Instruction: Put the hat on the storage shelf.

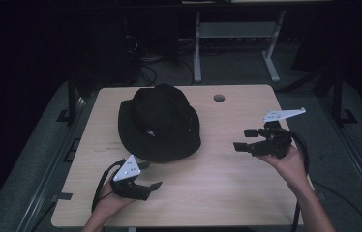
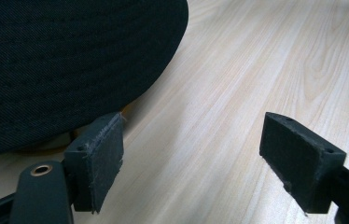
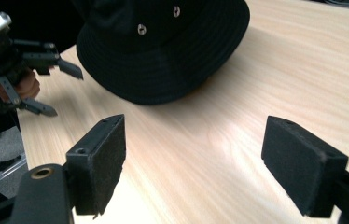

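A black bucket hat (image 1: 159,123) lies crown-up on the pale wooden counter (image 1: 218,188), left of centre and toward the far half, its brim spread flat on the wood. The left gripper (image 1: 151,175) is held low at the near left of the counter, just in front of the hat's near brim, with its jaws released and spread apart, nothing between them. In the left gripper view the brim (image 2: 70,60) curves across the upper left, and the tip of that gripper's left-hand jaw sits right at the brim's edge, touching it or just short of it; I cannot tell which. The other jaw stands clear over bare wood, well apart from the fabric. The right gripper (image 1: 245,139) is held above the right side of the counter, well apart from the hat, its jaws pointing toward it and likewise released and wide, empty. In the right gripper view the hat (image 3: 163,51) sits beyond the open jaws, slightly left of the gap between them, with small metal eyelets (image 3: 141,29) on its crown; the left gripper (image 3: 51,86) shows at the far left beside the brim. A round cable hole (image 1: 219,97) lies in the counter near its far edge, right of the hat.
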